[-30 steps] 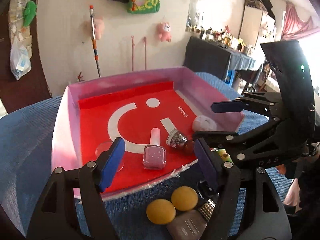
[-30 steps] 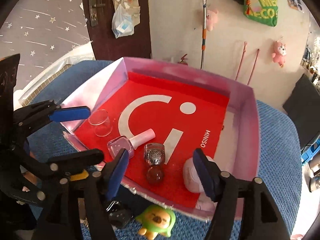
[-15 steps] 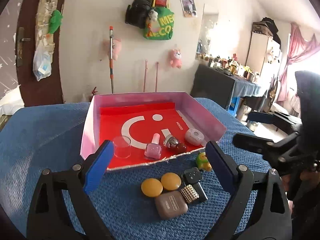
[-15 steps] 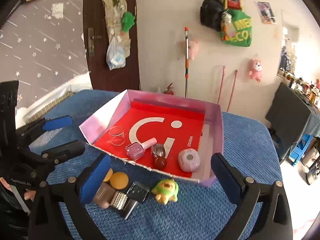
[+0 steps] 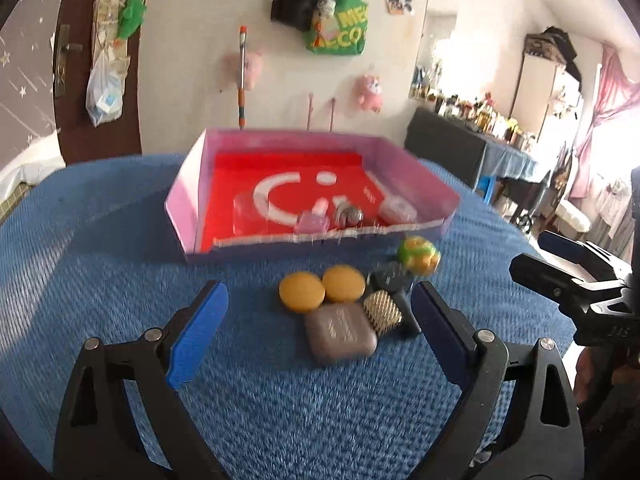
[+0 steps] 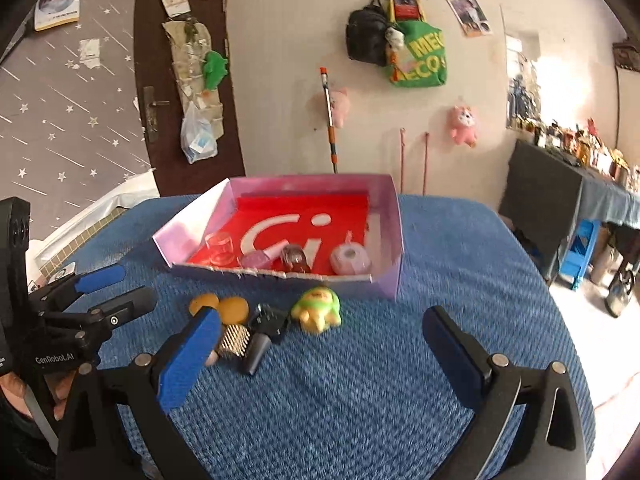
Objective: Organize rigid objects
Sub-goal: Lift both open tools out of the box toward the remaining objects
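A pink box (image 5: 182, 208) (image 6: 394, 252) with a red floor holds a clear glass cup (image 6: 219, 245), a pink nail polish bottle (image 5: 314, 220), a dark round bottle (image 6: 295, 258) and a pale round case (image 6: 351, 261). On the blue cloth in front lie two orange discs (image 5: 302, 291), a brown case (image 5: 340, 334), a gold textured piece (image 5: 382, 312), a black piece (image 6: 268, 326) and a green-yellow toy (image 5: 418, 254) (image 6: 318, 309). My left gripper (image 5: 320, 332) is open and empty, near the brown case. My right gripper (image 6: 320, 354) is open and empty.
The blue cloth (image 6: 460, 272) covers the round table, whose edge falls away at right. The right gripper's body shows at the right edge of the left wrist view (image 5: 580, 280). A dark table with clutter (image 6: 560, 184) stands at the far right.
Both grippers have pulled back from the box and opened wide. The loose objects in front of the box now lie between and ahead of the fingers.
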`<control>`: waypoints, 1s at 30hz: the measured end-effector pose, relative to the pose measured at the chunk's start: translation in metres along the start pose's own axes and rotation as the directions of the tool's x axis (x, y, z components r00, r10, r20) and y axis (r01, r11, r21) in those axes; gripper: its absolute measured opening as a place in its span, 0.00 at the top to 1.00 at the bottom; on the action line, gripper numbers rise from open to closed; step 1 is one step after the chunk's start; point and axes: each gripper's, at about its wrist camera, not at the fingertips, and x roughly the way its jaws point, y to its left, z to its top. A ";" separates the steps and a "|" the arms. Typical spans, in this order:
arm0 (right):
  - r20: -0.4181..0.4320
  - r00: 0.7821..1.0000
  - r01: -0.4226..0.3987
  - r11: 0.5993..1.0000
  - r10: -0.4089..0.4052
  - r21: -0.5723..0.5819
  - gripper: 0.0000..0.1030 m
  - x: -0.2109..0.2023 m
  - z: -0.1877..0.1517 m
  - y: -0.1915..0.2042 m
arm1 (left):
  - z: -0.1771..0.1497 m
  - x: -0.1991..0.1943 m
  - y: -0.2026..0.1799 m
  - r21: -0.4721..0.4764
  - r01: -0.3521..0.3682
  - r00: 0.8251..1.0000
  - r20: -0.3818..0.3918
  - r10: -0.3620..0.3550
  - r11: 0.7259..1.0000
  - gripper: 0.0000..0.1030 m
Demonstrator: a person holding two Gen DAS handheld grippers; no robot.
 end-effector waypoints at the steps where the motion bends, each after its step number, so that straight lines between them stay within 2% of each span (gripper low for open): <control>1: -0.004 1.000 0.005 1.000 -0.005 0.006 0.00 0.002 -0.004 -0.001 | -0.004 0.003 0.000 -0.004 -0.003 1.000 -0.014 0.003 1.000 0.09; 8: -0.062 0.998 0.033 0.998 -0.030 0.053 0.00 0.021 -0.031 -0.006 | -0.018 0.022 0.003 -0.016 -0.013 0.996 -0.089 0.011 1.000 0.09; 16: -0.095 0.995 0.039 0.998 -0.034 0.054 0.00 0.034 -0.038 -0.009 | -0.023 0.047 0.002 -0.040 0.005 0.983 -0.182 -0.012 0.999 0.09; 23: -0.109 0.993 0.044 0.997 -0.038 0.058 0.00 0.043 -0.035 -0.013 | -0.020 0.066 -0.003 -0.022 -0.017 0.970 -0.241 0.012 1.000 0.09; 30: -0.120 0.992 0.037 0.997 -0.029 0.061 0.00 0.056 -0.021 -0.019 | -0.019 0.065 0.003 0.006 -0.022 0.968 -0.252 0.023 1.000 0.09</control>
